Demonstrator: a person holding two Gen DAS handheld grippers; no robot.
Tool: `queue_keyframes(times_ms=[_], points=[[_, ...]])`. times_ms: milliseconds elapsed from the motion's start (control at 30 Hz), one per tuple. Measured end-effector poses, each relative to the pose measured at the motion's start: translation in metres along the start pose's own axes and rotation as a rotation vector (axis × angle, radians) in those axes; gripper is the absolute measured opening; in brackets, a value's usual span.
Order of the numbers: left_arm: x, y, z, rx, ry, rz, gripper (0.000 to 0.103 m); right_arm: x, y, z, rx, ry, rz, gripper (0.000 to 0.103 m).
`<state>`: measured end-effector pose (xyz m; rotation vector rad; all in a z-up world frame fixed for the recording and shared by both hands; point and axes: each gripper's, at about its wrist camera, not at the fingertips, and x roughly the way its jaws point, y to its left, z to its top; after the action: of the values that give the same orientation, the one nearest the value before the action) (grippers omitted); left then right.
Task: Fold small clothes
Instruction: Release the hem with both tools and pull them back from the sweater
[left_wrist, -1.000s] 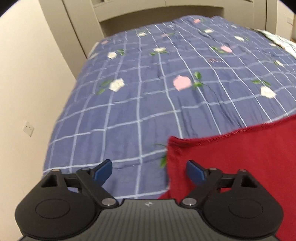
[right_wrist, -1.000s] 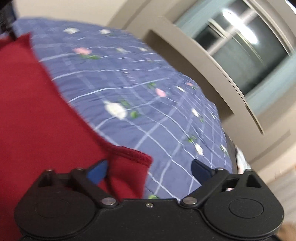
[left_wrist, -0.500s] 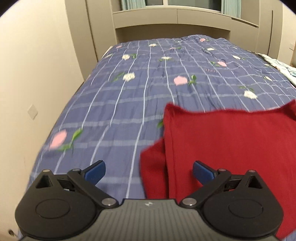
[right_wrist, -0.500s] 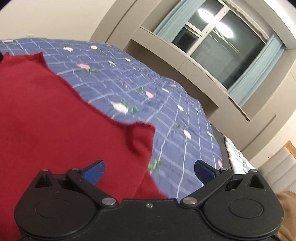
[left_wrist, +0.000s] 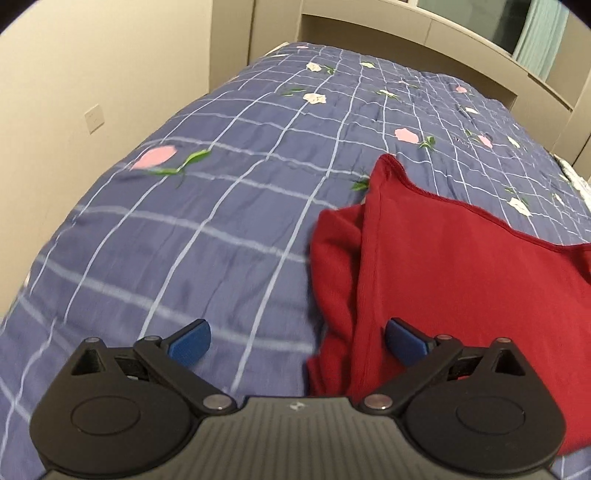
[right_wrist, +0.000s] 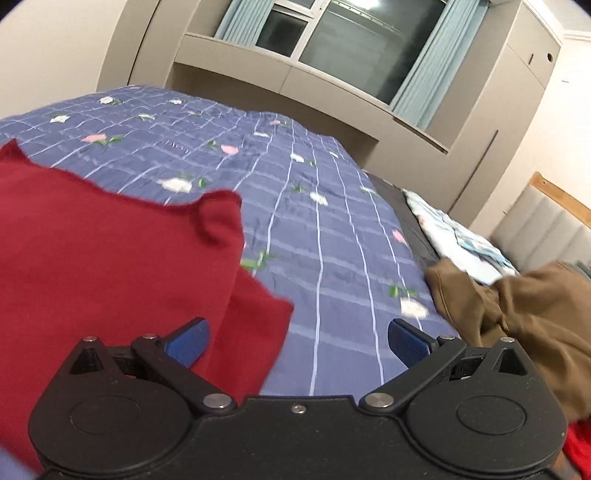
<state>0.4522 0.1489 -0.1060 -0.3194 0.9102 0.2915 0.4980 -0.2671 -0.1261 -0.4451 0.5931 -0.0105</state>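
A dark red knit garment (left_wrist: 461, 273) lies folded over itself on the blue checked bedspread (left_wrist: 207, 221); an under layer sticks out at its left edge. It also shows in the right wrist view (right_wrist: 110, 251), with a lower layer sticking out at its right side. My left gripper (left_wrist: 297, 341) is open and empty, above the garment's left edge. My right gripper (right_wrist: 297, 341) is open and empty, above the garment's right edge.
A brown garment (right_wrist: 517, 310) lies at the bed's right side, with a light blue cloth (right_wrist: 454, 236) behind it. A beige headboard shelf (right_wrist: 295, 77) and window stand at the far end. A wall with a socket (left_wrist: 94, 118) runs along the bed's left side.
Both grippers have pulled back and up from the red garment's far corners. The garment now lies folded on the bed, with more of it in view.
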Motion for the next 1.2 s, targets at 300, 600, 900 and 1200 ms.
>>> queue_keyframes(times_ms=[300, 600, 900, 1200], points=[[-0.028, 0.007, -0.03, -0.101, 0.041, 0.015, 0.102, -0.05, -0.003, -0.048, 0.148, 0.047, -0.045, 0.102], [-0.077, -0.008, -0.049, -0.077, 0.029, -0.007, 0.102, -0.128, 0.01, -0.052, 0.221, -0.043, 0.046, 0.102], [-0.124, -0.022, -0.074, -0.016, -0.01, -0.041, 0.102, -0.194, 0.035, -0.062, 0.266, -0.083, 0.142, 0.102], [-0.151, -0.029, -0.087, 0.058, -0.06, -0.022, 0.102, -0.218, 0.039, -0.054, 0.325, -0.106, 0.195, 0.103]])
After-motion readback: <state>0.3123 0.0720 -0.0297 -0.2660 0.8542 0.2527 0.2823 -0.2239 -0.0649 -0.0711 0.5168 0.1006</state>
